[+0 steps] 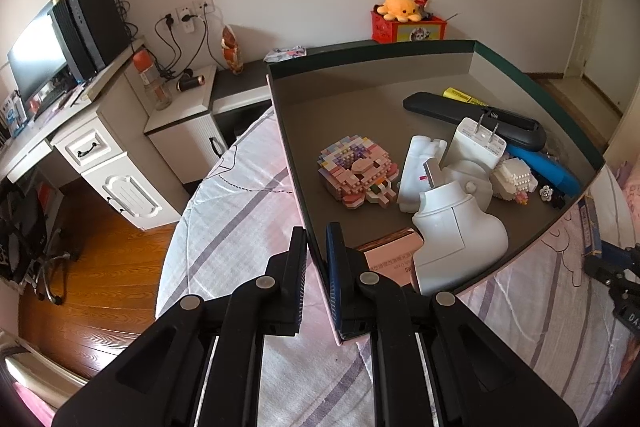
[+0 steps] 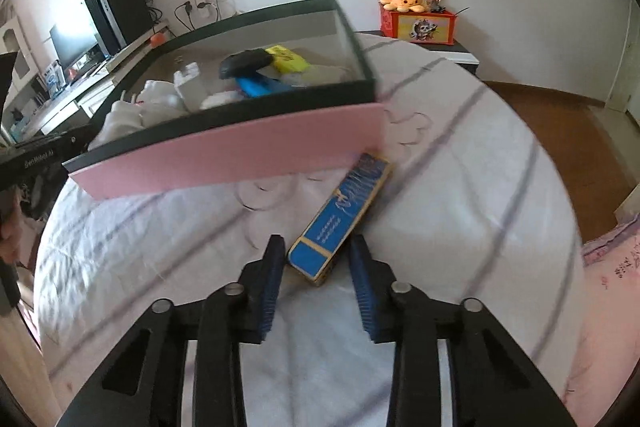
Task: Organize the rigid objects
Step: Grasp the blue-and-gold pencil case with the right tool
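Observation:
My left gripper [image 1: 316, 259] is shut on the near wall of a pink, dark-rimmed box [image 1: 292, 131] and holds it tilted above the bed. Inside lie a pink brick figure [image 1: 356, 175], white chargers [image 1: 460, 223], a black remote [image 1: 472, 115], a yellow marker [image 1: 464, 95] and a blue item [image 1: 544, 169]. In the right wrist view the box [image 2: 240, 151] hangs at upper left. My right gripper [image 2: 316, 259] is open around the near end of a flat blue box [image 2: 340, 223] lying on the bed, its pads apart from it.
The bed [image 2: 460, 187] has a pink and white striped sheet. A desk with a monitor [image 1: 38, 67] and cabinets stands at left. A red box with a yellow plush [image 2: 416, 17] sits on a nightstand at the back. Wooden floor [image 1: 100, 279] lies beyond the bed.

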